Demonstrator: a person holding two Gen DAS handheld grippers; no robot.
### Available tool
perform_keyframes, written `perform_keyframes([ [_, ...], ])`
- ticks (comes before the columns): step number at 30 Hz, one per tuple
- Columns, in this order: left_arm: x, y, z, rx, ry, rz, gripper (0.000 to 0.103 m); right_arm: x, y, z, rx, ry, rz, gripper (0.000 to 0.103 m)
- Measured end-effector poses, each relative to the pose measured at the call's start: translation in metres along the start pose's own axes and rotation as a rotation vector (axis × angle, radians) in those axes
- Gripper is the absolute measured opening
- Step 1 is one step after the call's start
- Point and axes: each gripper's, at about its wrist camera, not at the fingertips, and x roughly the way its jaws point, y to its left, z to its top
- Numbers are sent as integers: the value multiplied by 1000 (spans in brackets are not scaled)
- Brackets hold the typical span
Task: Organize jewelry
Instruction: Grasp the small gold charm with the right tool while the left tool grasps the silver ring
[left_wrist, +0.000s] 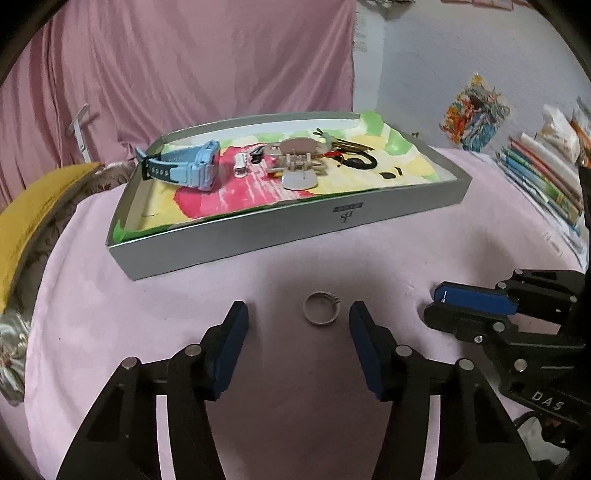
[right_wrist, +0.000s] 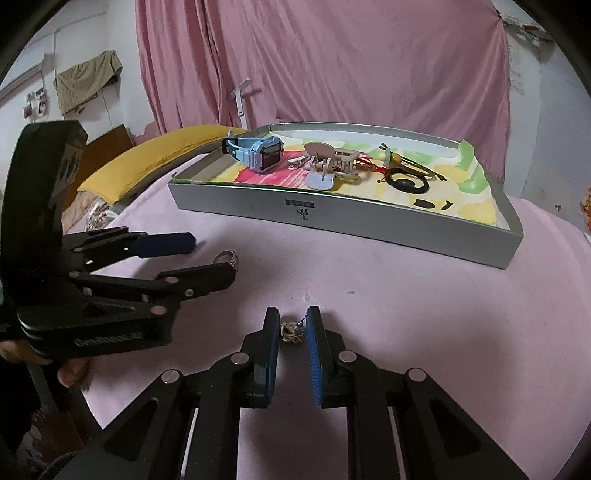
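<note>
Two pieces are left on the pink cloth (left_wrist: 295, 369) as I read it — a ring (left_wrist: 320, 308) and a small earring (right_wrist: 291, 332) — while the rest already lies in the grey tray (left_wrist: 280, 229): a blue watch (left_wrist: 192, 164), a beige hair clip (left_wrist: 295, 160), a white clip, keys (left_wrist: 351, 146), a black hair tie (right_wrist: 408, 183) and some dark bits I can't make out.

My left gripper (left_wrist: 298, 317) has its fingers apart, one on each side of the ring, neither pad touching it. In the right-wrist view the ring sits just past the tip of the nearer finger. So that pick is lined up but not made.

My right gripper (right_wrist: 291, 325) is drawn in close around the earring, low to the cloth. The pads look pressed on it, or very nearly — I'd call it a grasp, though the piece is tiny and I can't tell whether it is lifted.

By my judgement the sorting is mostly done; these two still need carrying to the tray, well apart from both grippers.
</note>
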Motion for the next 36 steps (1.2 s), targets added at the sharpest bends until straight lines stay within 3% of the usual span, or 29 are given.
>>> perform_keyframes([
  [4, 3, -5, 0, 19, -5, -3, 39, -4, -10, -4, 50, -20, 46, 14],
  [11, 5, -15, 1, 59, -12, -29, 17, -7, -10, -5, 59, -28, 44, 14],
  [18, 2, -17, -2, 38, -19, -48, 16, -8, -11, -6, 67, -36, 37, 14],
  [25, -7, -10, -1, -80, -56, -55, 17, -10, -8, -6, 50, -57, 20, 14],
  [33, -34, -9, 16, -118, -250, 6, 17, -32, -11, 12, 43, -167, -31, 12],
  [36, -40, -8, 24, -125, -287, -7, 17, -38, -12, 24, 33, -213, -49, 12],
])
